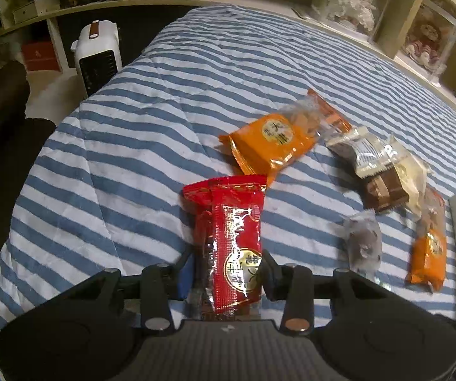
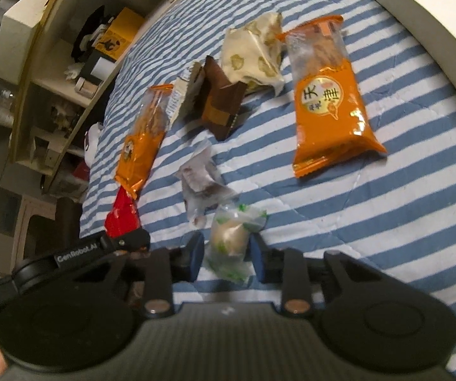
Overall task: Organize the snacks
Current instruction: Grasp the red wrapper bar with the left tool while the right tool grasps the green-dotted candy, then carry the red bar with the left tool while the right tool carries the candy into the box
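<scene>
Snacks lie scattered on a blue-and-white striped quilt (image 1: 132,158). My left gripper (image 1: 228,273) is shut on the near end of a red snack packet (image 1: 234,222), which points away from me. In the right wrist view that red packet (image 2: 121,219) shows at the left edge of the bed. My right gripper (image 2: 228,254) is shut on a small round snack in a green-and-white wrapper (image 2: 229,238), its blue pads (image 2: 196,255) at the wrapper's two sides.
Two orange packets (image 2: 329,101) (image 2: 142,143), a brown packet (image 2: 218,104), a cream packet (image 2: 253,54) and a clear-wrapped snack (image 2: 199,181) lie ahead. A white box (image 2: 434,31) stands at the right. Shelves (image 1: 386,31) line the far side; a white heater (image 1: 97,57) stands left of the bed.
</scene>
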{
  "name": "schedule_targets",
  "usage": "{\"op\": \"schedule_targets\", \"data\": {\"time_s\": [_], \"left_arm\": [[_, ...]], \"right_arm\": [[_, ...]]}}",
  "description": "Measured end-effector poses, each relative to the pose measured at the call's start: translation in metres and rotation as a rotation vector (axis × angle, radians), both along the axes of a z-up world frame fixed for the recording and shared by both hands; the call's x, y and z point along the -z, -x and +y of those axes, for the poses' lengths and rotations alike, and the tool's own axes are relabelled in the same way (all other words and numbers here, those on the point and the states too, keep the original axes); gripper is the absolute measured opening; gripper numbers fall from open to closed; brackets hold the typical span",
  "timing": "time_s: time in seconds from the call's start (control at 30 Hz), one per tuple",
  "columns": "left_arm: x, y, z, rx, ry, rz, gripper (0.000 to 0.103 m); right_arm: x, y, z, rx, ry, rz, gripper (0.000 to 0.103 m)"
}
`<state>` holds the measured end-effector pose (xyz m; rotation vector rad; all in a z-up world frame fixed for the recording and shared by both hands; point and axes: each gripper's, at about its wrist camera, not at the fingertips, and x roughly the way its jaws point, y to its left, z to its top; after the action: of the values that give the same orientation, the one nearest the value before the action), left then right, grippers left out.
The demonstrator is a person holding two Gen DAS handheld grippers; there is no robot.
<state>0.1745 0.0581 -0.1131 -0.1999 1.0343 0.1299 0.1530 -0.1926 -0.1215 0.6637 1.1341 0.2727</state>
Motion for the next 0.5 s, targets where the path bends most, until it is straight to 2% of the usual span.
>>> {"op": "schedule_targets", "data": {"time_s": [0.23,0.5], "left_arm": [[-0.008,0.015,-0.004,0.006,0.025,-0.009,0.043],[-0.029,0.036,-0.01,0.014,0.044,-0.067,0.042]], "right_arm": [[-0.01,0.003,-0.002,-0.052,0.058,-0.045,0.035],[-0.041,0.014,0.002,-0.14,0.158,-0.177,0.035]]}}
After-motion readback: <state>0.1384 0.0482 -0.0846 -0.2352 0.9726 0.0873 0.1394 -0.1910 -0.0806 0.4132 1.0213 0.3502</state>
